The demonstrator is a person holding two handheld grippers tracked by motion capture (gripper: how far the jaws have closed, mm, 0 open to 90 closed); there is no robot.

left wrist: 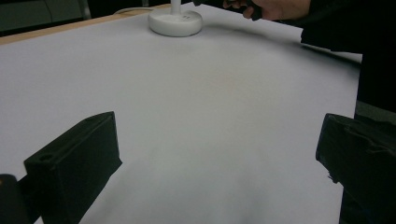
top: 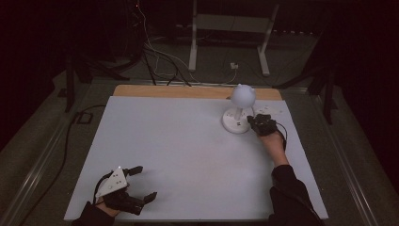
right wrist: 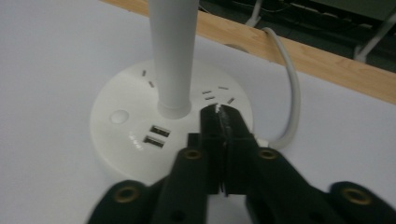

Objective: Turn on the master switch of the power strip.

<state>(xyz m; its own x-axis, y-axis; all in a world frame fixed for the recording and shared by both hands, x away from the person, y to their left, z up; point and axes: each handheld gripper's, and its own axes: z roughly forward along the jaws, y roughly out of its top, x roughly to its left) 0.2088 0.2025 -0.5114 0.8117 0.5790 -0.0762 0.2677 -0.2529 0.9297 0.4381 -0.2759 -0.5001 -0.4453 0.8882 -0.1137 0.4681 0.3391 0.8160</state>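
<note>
The right tool [right wrist: 219, 114], clenched, hovered over the round white lamp base [right wrist: 122, 140]; the left tool [top: 136, 184] gaped on the matte worktop [top: 188, 155].

- We see a white desk lamp [top: 239, 107] standing upright at the tabletop's two o'clock: globe head, slim stem, round base with sockets and USB ports.

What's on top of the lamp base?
On the lamp base: the white stem, a round button, two USB ports, socket slots. The shut right gripper covers part of its near side.
</note>
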